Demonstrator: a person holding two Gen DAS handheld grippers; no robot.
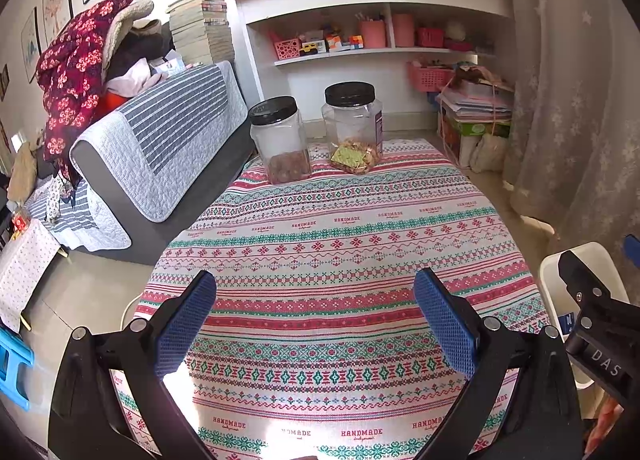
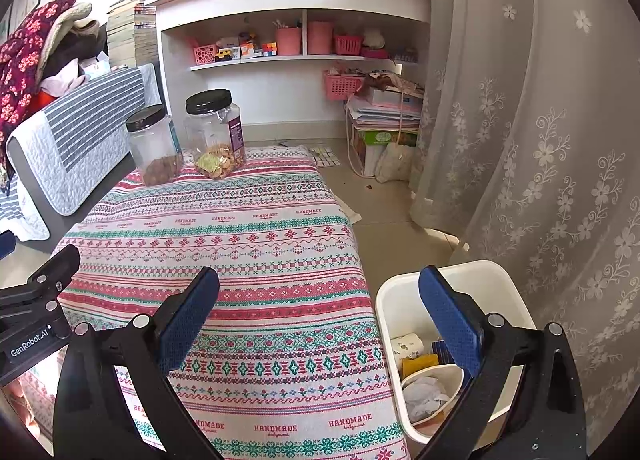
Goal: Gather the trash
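Apparently the collecting is nearly finished: the white plastic waste bin (image 2: 400, 300) stands on the floor just beside the right edge of the desk draped in a red-and-green patterned cloth (image 2: 248, 260), and it already holds crumpled paper, a paper cup and small wrappers. No loose trash shows on the cloth; only two clear plastic jars with black lids (image 1: 316, 131) stand at its far end. The right gripper (image 2: 320, 308) is nearer the bin, its right finger hanging over the rim, fingers spread wide and empty. The left gripper (image 1: 316, 312) hovers over bare cloth, equally wide, holding nothing.
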